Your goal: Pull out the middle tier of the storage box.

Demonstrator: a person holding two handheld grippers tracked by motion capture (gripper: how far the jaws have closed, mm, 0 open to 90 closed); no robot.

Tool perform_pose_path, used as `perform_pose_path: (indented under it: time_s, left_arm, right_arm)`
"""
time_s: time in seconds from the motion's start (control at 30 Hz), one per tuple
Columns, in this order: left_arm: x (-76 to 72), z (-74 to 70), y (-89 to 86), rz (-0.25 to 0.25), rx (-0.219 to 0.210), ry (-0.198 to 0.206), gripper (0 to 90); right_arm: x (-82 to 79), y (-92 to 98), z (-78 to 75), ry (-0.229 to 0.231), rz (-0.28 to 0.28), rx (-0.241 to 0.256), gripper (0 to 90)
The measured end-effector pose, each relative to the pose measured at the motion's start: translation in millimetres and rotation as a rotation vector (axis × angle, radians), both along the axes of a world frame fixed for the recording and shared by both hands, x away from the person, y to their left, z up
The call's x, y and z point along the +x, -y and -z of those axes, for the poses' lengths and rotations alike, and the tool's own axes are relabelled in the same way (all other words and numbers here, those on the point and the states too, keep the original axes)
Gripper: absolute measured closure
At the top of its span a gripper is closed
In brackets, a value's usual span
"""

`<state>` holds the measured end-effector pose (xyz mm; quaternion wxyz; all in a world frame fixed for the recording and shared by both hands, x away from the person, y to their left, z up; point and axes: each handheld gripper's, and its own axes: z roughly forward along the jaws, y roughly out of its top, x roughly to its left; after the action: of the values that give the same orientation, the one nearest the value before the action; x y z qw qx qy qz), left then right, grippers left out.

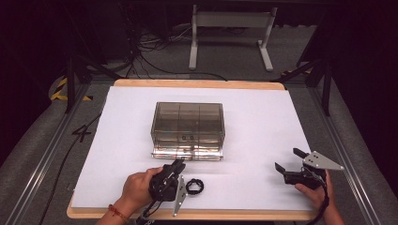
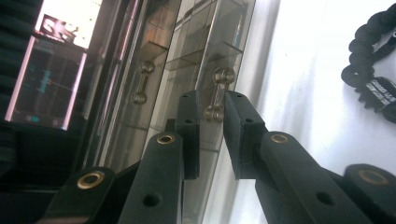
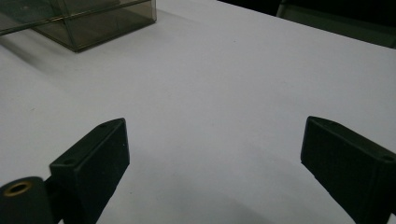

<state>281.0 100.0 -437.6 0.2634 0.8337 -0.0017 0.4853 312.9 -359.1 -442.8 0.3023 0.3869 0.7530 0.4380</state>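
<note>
left gripper view: the left gripper (image 2: 211, 105) sits nearly closed around the drawer handle (image 2: 217, 93) at twelve o'clock, likely to pull; the right gripper (image 1: 292, 161) waits wide apart.

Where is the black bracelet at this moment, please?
In the high view, the black bracelet lies on the white table cover, just right of the left gripper, before the drawer box.
</note>
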Motion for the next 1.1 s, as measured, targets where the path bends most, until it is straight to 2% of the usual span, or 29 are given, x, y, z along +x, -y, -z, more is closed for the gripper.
perform_pose_path:
  time_s: [0.13, 0.2, 0.33, 0.37, 0.63, 0.67, 0.87, 1.03, 1.07, 1.1]
  left_arm:
    - [1.4, -8.9, -11.0, 0.005, -0.087, -0.079, 76.5]
    - [1.7, -12.8, -14.8, 0.011, -0.123, -0.104, 76.3]
    - [2.4, -19.2, -21.9, 0.008, -0.156, -0.124, 75.5]
    - [3.0, -20.8, -24.2, 0.010, -0.168, -0.141, 75.4]
    - [6.8, -27.0, -38.3, -0.001, -0.232, -0.187, 73.4]
    - [7.1, -27.9, -39.9, -0.005, -0.239, -0.182, 73.4]
    - [11.0, -35.3, -52.6, -0.023, -0.290, -0.210, 71.7]
    - [12.1, -36.7, -60.7, -0.026, -0.308, -0.229, 70.8]
    - [13.4, -37.2, -65.8, -0.031, -0.331, -0.246, 70.5]
    - [13.8, -37.5, -68.3, -0.038, -0.337, -0.239, 70.3]
  right_arm:
    - [-0.1, -0.5, 0.0, -0.001, 0.000, -0.002, 8.5]
    - [0.1, -0.4, -0.1, -0.003, -0.001, -0.004, 8.4]
    - [0.2, -0.4, 0.0, -0.002, -0.002, -0.002, 8.4]
    - [0.2, -0.4, 0.0, -0.002, -0.002, -0.003, 8.4]
    - [0.2, -0.4, 0.1, -0.002, -0.002, -0.002, 8.4]
    - [0.4, -0.3, 0.0, -0.001, -0.001, -0.006, 8.4]
    - [0.5, -0.2, 0.0, -0.002, -0.002, -0.005, 8.5]
    - [0.7, -0.6, 0.1, -0.007, -0.003, -0.005, 8.4]
    - [0.6, -0.7, 0.1, -0.006, -0.002, -0.007, 8.4]
    - [0.6, -0.8, 0.1, -0.007, -0.002, -0.007, 8.4]
